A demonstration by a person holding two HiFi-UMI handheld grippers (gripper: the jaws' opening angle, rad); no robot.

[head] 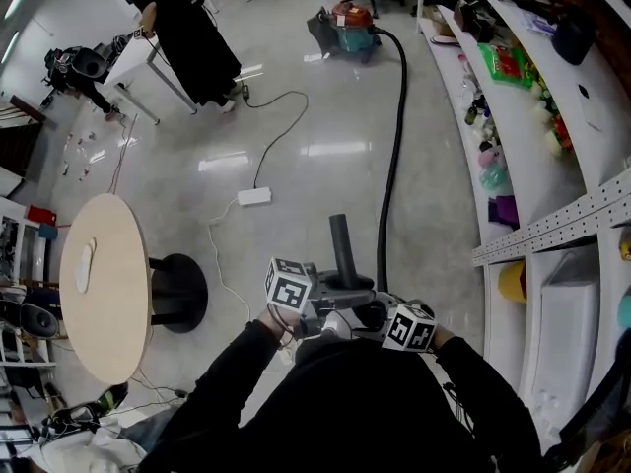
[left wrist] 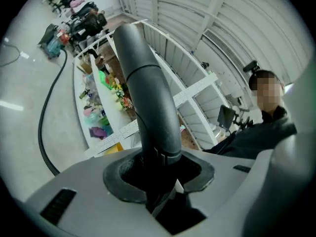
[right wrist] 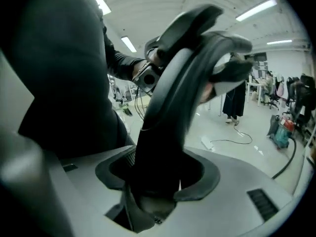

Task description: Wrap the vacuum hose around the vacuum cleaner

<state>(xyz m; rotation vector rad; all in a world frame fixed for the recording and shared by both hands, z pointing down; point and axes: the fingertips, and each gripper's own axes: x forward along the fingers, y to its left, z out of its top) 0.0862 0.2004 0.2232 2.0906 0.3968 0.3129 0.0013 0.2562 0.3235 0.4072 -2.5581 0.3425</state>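
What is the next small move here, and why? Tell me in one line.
Probably carry the hose end toward the vacuum cleaner. That end sits between the jaws of both the left gripper and the right gripper, while the hose runs out nearly straight to the cleaner far off, so wrapping looks impossible from here.

Motion blur smears the hose handle (right wrist: pixel 173 107) in the right gripper view

- Floor (head: pixel 325 166): glossy grey; vacuum cleaner (head: pixel 347 30) far, its hose (head: pixel 396 156) trailing near, white power strip (head: pixel 253 197) centre.
- Round table (head: pixel 104 304), left: one pale object (head: pixel 85 264) (indistinct).
- Shelf (head: pixel 599 106), right: assorted small items.
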